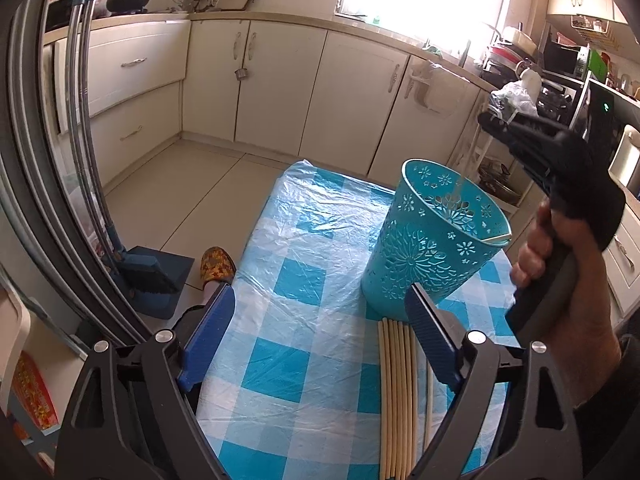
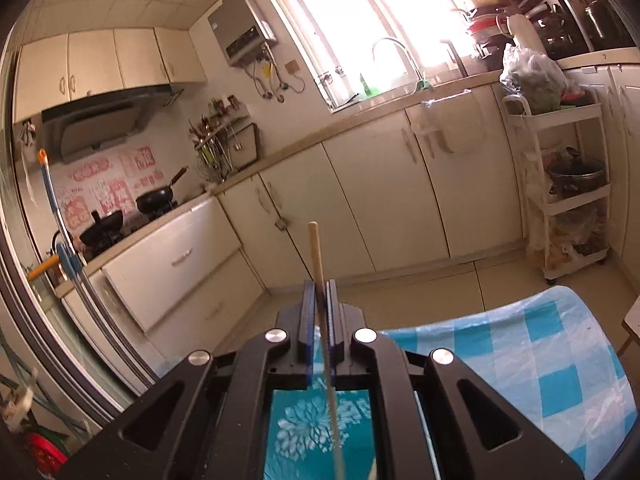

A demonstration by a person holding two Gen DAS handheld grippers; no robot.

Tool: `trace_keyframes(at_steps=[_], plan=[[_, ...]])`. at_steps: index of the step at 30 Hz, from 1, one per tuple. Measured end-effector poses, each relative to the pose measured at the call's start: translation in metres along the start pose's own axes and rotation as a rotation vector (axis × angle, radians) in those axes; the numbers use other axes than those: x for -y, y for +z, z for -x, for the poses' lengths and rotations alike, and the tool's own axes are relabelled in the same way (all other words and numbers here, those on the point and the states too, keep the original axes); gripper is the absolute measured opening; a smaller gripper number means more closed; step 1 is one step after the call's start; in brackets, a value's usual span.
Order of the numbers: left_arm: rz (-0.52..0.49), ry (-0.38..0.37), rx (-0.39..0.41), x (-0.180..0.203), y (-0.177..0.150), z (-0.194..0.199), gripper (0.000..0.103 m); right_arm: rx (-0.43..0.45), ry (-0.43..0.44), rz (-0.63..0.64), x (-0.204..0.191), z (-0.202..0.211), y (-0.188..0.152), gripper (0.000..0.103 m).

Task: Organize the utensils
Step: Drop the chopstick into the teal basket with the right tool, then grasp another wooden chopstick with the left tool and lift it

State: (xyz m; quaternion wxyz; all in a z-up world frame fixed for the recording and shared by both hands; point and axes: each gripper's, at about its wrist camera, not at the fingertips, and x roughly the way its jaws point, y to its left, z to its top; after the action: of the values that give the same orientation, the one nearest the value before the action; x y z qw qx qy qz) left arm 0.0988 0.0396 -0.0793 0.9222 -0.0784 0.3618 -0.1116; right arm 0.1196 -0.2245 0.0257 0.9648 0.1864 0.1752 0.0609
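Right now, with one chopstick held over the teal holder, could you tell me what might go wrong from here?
1. The right hand-held gripper pinches the single pale wooden chopstick at one narrow spot; it could pivot or slip and miss the perforated teal plastic utensil holder.
2. The holder looks light and stands near the edge of the blue-checked plastic-covered table; a knock on its rim might tip it.
3. The row of loose pale chopsticks beside the open left hand-held gripper could roll if nudged.

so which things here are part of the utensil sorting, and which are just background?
In play:
- teal holder
- chopstick clamped in right gripper
- loose chopsticks on the checked cloth
- left gripper, open

Lying about:
- slipper
- dustpan
- wok
- trolley
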Motion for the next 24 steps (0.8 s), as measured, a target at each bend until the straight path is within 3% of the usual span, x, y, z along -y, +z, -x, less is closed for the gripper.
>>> trace_keyframes(at_steps=[2,9,11,16,18,19,24], plan=[[0.010,-0.004,-0.010,-0.002,0.000,-0.002,0.083,-0.010,0.000,0.016,0.003,0.006,-0.005,0.016],[0.005,-0.001,0.000,-0.002,-0.002,0.005,0.083,0.017,-0.004,0.045,0.002,0.068,-0.023,0.023],[0.003,0.001,0.001,-0.002,-0.004,0.006,0.084,-0.016,-0.049,0.059,0.001,0.090,-0.042,0.036],[-0.013,0.009,-0.036,0.000,-0.013,0.000,0.085,-0.327,-0.151,0.083,0.009,0.080,-0.129,0.037],[-0.026,0.017,-0.060,0.002,-0.019,-0.005,0.085,-0.435,-0.167,0.059,0.016,0.066,-0.158,0.031],[-0.033,0.021,-0.065,0.003,-0.021,-0.006,0.085,-0.467,-0.174,0.055,0.018,0.059,-0.166,0.026],[-0.070,0.055,-0.104,0.007,-0.030,-0.016,0.085,-0.562,-0.222,0.122,0.012,0.036,-0.194,0.024]])
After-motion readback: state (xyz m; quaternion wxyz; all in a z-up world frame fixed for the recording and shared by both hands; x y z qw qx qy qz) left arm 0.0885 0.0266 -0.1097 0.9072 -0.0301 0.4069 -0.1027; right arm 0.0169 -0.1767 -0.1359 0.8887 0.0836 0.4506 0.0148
